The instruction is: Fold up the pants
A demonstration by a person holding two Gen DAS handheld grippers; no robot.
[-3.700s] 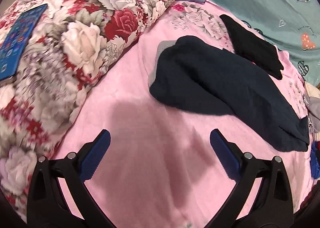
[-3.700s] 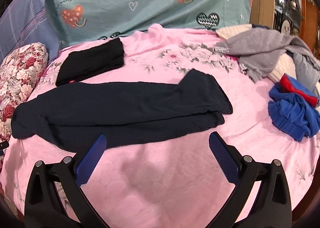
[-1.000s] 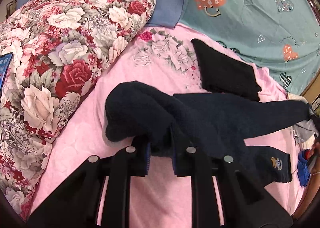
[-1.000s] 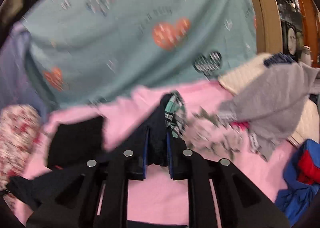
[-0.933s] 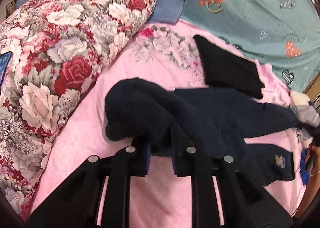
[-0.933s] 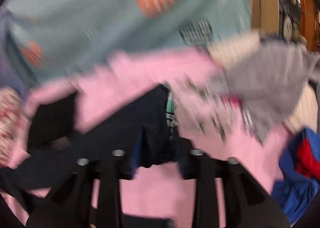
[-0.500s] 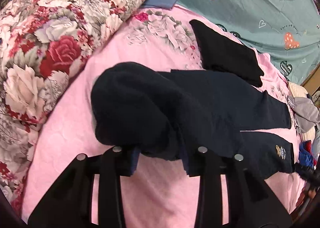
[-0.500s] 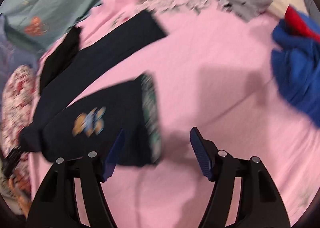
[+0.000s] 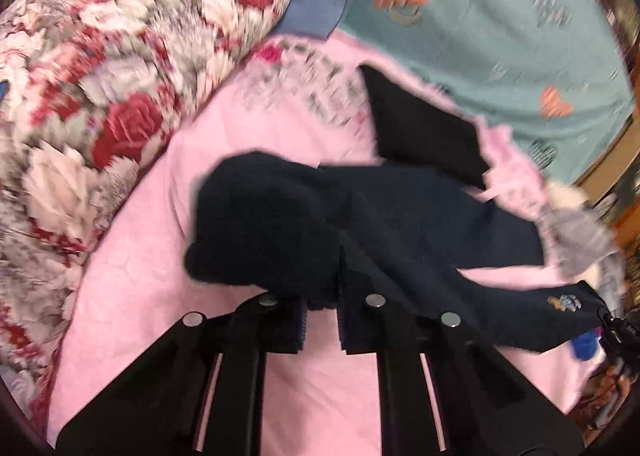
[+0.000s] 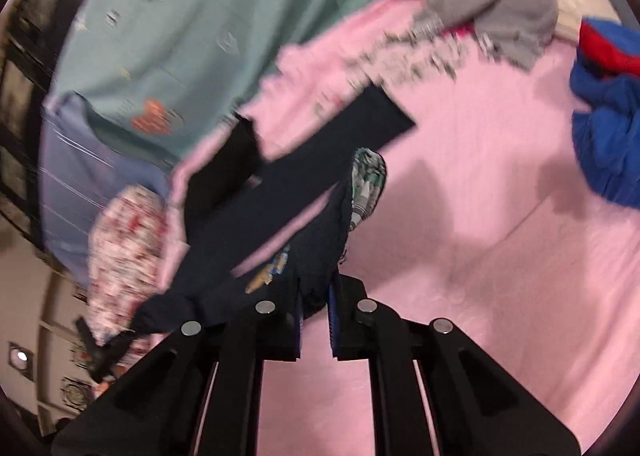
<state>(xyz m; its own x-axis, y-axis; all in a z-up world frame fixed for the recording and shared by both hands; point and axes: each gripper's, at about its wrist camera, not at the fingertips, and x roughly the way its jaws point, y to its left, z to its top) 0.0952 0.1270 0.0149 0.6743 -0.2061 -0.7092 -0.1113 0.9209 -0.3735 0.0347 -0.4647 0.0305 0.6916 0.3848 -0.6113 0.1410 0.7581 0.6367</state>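
Pink bedsheet (image 9: 132, 296) below; left tool (image 9: 322, 320) and right tool (image 10: 314, 316) each pinching navy pants (image 9: 400, 224), lifted.

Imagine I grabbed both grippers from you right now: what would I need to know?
Left gripper: shut on the bunched waist end of the navy pants.
Right gripper: shut on one leg's cuff end, by the plaid lining.
The pants are stretched between the two grippers over the pink bedsheet, legs split apart; the other leg lies flat.
Done: both ends gripped.
Left: line up the legs, then fold.
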